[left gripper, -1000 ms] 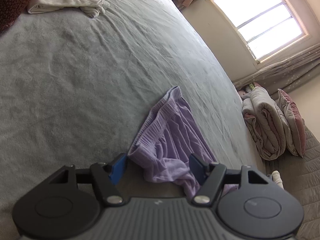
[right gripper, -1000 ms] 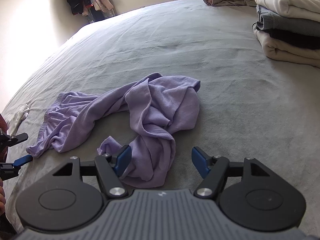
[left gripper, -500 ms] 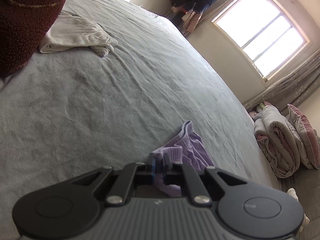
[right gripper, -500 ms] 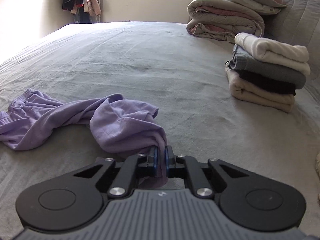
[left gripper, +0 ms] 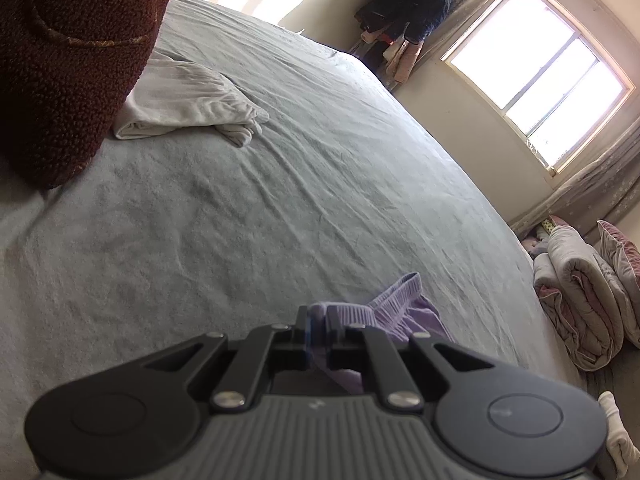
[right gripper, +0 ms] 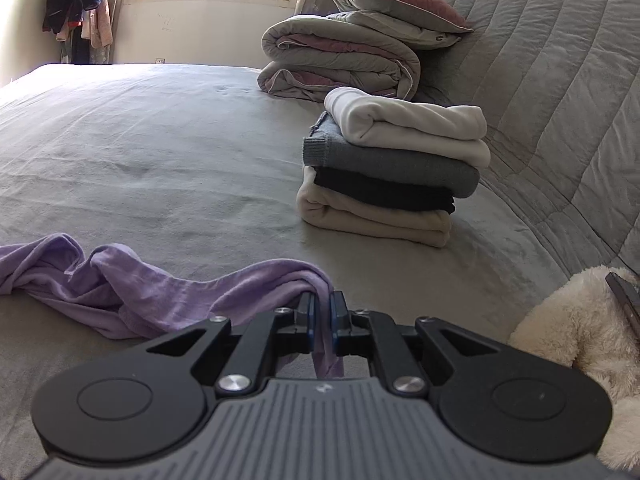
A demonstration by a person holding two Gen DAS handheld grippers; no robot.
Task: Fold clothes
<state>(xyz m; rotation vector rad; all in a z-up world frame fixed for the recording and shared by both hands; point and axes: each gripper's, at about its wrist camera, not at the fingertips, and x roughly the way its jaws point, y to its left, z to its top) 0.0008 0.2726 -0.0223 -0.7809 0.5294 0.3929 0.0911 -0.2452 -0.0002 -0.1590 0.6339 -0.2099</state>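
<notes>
A lilac garment (right gripper: 132, 292) lies crumpled and stretched out on the grey bed sheet (right gripper: 160, 140). My right gripper (right gripper: 323, 312) is shut on one end of it, with cloth hanging down between the fingers. My left gripper (left gripper: 318, 322) is shut on the ribbed hem of the same lilac garment (left gripper: 404, 308), close above the sheet (left gripper: 280, 200). Most of the garment is hidden behind the left gripper in the left wrist view.
A stack of folded clothes (right gripper: 392, 168) stands to the right, with a rolled duvet and pillow (right gripper: 344, 56) behind. A cream plush toy (right gripper: 572, 320) sits at near right. A white garment (left gripper: 188, 100) and a dark red fuzzy mass (left gripper: 68, 52) lie far left.
Both grippers were open over the garment a second ago and have since shut on its two ends. The garment is now pulled out longer between them, and both views have tilted up.
</notes>
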